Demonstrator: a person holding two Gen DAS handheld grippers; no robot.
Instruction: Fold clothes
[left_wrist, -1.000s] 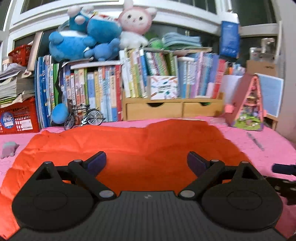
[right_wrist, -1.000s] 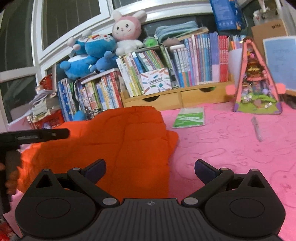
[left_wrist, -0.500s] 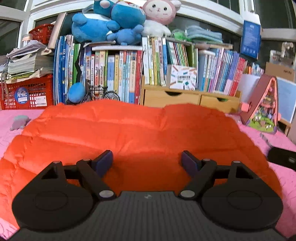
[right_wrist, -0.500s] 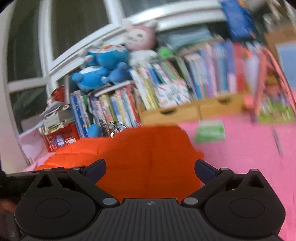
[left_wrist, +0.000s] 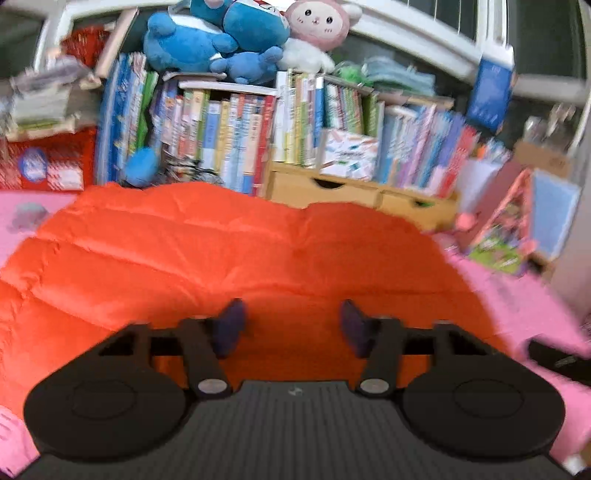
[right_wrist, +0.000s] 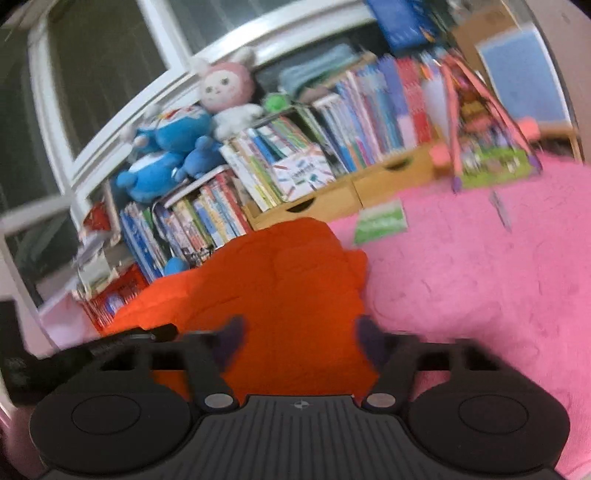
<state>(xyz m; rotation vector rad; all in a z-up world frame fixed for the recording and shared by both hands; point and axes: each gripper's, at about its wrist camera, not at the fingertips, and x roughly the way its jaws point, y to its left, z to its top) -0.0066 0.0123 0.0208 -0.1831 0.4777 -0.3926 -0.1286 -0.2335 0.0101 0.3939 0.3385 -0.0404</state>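
Observation:
An orange quilted garment (left_wrist: 240, 258) lies spread on the pink tabletop (left_wrist: 524, 295) and fills the middle of the left wrist view. My left gripper (left_wrist: 291, 326) hovers low over its near edge, jaws partly narrowed but still apart, orange fabric showing between them. In the right wrist view the same garment (right_wrist: 280, 291) lies left of centre, its right edge beside bare pink cloth (right_wrist: 461, 280). My right gripper (right_wrist: 299, 341) is over the garment's near right corner, jaws apart. Both views are motion-blurred, so contact with the fabric is unclear.
Books, wooden drawers (left_wrist: 332, 188) and plush toys (left_wrist: 221, 40) line the back of the table. A pink triangular toy house (right_wrist: 484, 147) stands at the right, with a green booklet (right_wrist: 380, 223) and a pen (right_wrist: 500, 208) nearby. A red basket (left_wrist: 48, 162) sits at the far left.
Both grippers have dropped and moved in over the garment's near edge. The fingers of each have come closer together. The right view has swung left and tilted.

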